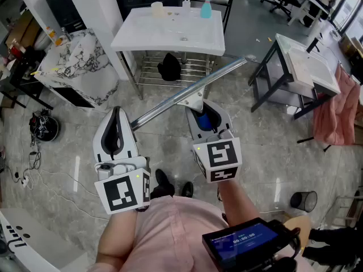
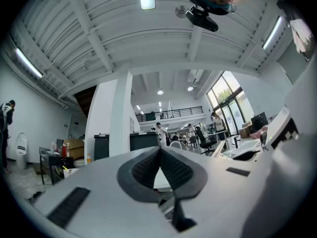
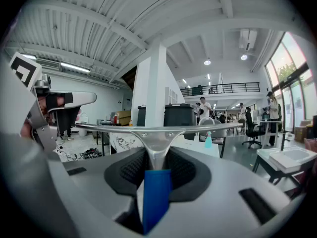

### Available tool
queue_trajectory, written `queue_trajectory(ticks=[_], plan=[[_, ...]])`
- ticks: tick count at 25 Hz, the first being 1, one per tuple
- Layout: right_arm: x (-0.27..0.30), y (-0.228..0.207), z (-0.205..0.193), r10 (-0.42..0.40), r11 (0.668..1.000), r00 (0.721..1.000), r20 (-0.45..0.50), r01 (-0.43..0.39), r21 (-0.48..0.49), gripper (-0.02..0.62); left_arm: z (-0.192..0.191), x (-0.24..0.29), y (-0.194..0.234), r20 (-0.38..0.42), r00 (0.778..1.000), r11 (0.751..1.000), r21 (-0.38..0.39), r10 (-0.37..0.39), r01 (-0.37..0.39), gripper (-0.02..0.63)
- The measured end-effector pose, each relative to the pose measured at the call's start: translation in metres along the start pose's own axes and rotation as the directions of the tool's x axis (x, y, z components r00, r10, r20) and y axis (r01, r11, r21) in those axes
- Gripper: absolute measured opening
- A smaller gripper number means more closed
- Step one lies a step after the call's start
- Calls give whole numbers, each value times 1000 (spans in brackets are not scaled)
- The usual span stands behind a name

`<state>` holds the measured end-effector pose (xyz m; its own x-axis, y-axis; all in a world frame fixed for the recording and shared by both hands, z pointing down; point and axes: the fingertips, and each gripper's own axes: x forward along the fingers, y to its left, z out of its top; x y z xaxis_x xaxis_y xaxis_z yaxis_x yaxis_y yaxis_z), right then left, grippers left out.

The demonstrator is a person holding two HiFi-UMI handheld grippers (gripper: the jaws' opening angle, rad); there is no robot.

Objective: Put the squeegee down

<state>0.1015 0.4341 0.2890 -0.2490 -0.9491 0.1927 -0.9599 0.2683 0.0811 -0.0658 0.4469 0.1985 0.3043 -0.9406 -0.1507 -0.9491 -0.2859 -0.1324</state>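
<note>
The right claw (image 1: 208,113) holds the squeegee (image 1: 181,95). Its two jaws are partly closed and press on the blue handle (image 3: 155,197) from both sides. The handle sits deep between the jaws. The shiny metal neck sticks out past their tips. The long metal bar (image 3: 158,129) of the squeegee lies across the front of the claw, just past the tips. In the right gripper view it runs from side to side like the top of a letter T.

The squeegee is up in the air over the grey floor (image 1: 170,152). It is in front of the white sink table (image 1: 170,30), on the side nearer the person, and does not touch it. In the head view the bar is tilted. One end reaches toward the right front leg of the sink table. The other end comes near the tip of the left claw (image 1: 116,120).

The left claw is beside the right claw, also in front of the sink table. Its jaws are closed tight together, and nothing is between them.

A blue spray bottle (image 1: 206,7) stands at the back edge of the sink table. A black thing (image 1: 169,67) lies on the wire shelf (image 1: 147,72) under it.
</note>
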Motion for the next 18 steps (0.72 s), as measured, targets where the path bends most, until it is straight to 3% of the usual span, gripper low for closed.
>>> queue_trajectory(ticks=[18], plan=[[11, -26, -6, -3, 1000, 1000, -4, 3, 20, 114, -15, 10, -5, -38, 999, 1000, -2, 28, -28, 9]])
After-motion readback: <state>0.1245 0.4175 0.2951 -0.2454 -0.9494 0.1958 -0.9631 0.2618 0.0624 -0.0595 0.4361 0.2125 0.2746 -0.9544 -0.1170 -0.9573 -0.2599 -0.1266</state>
